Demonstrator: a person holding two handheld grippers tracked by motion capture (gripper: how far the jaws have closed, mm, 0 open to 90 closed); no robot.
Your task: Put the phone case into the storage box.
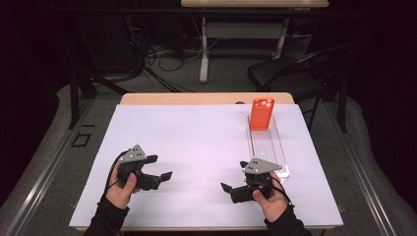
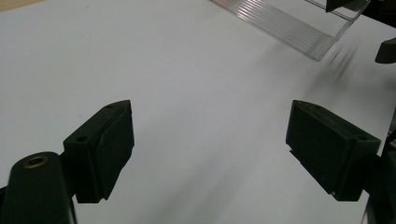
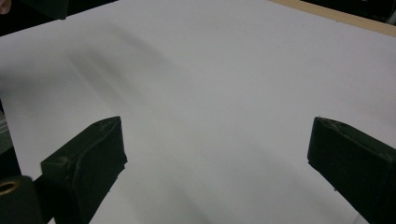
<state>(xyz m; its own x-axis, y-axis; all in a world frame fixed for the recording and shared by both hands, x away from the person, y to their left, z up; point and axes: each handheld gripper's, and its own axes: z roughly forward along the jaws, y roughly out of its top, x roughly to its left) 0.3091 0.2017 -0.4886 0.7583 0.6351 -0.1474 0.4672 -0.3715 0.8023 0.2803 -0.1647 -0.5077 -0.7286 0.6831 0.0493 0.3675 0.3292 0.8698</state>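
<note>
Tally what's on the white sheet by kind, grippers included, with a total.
Orange phone case, standing at the far end of the rack: 1
Clear ribbed rack: 1
Handheld grippers, left gripper and right gripper, both open and holding nothing: 2
Total: 4

I see black sleeves running to both wrists. My left tool is black, topped by a grey three-cornered plate, and a black cable loops from it down past the wrist. My right tool matches it: same black body, same grey plate, a cable curling round the hand. Up close, each jaw is a blocky black wedge with small screw holes, and a brass-ringed hole sits at the base (bottom left of either close view).
</note>
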